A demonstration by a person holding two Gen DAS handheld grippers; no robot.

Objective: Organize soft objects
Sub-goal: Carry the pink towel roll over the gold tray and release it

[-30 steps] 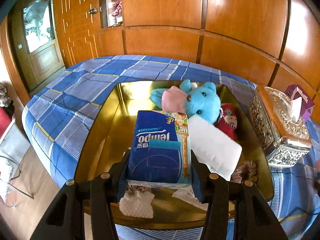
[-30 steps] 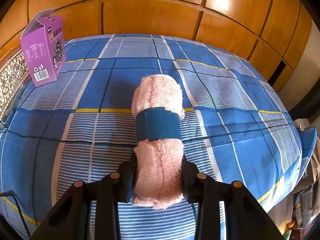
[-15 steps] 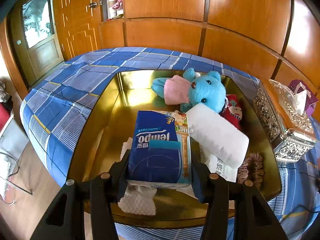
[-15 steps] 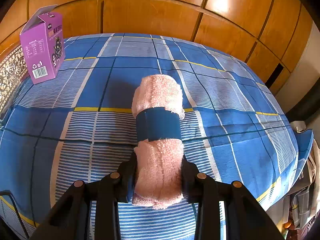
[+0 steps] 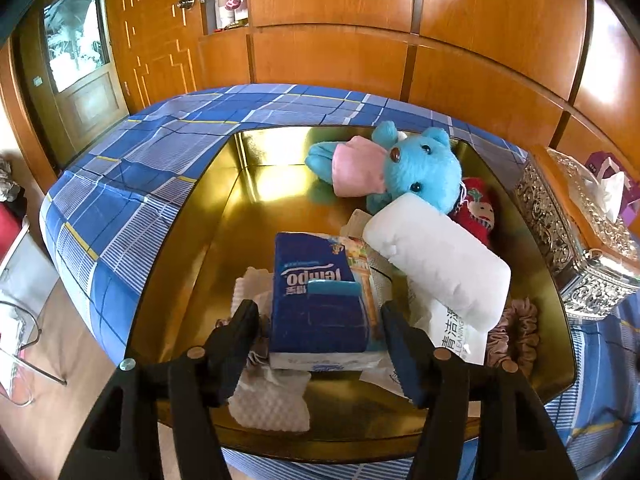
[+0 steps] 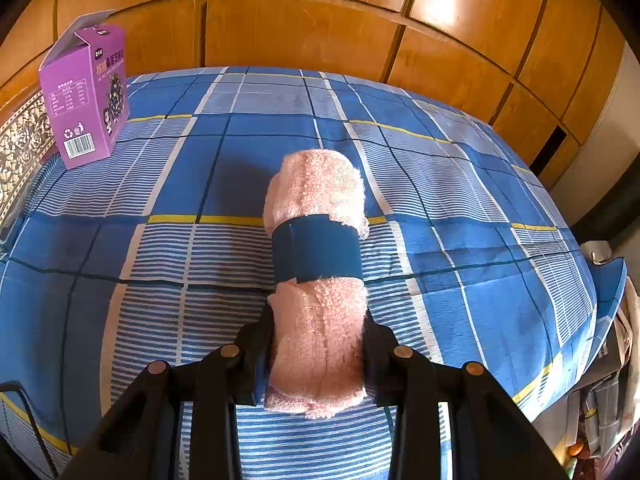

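Observation:
My left gripper hovers over the gold tray, and its jaws are opening. The blue Tempo tissue pack sits between them on top of other items in the tray, with a gap on each side of it. A blue plush toy, a white pillow, a red soft toy, a white cloth and a scrunchie also lie in the tray. My right gripper is shut on a rolled pink towel bound with a blue band, above the bedspread.
The tray rests on a blue checked bedspread. An ornate silver tissue box stands right of the tray, and a purple carton beyond it. Wood-panelled walls close off the back. The bed's edge and the floor lie to the left.
The left jaws have spread apart and let go of the tissue pack, which now lies lower in the tray. The right gripper and its towel have stayed put.

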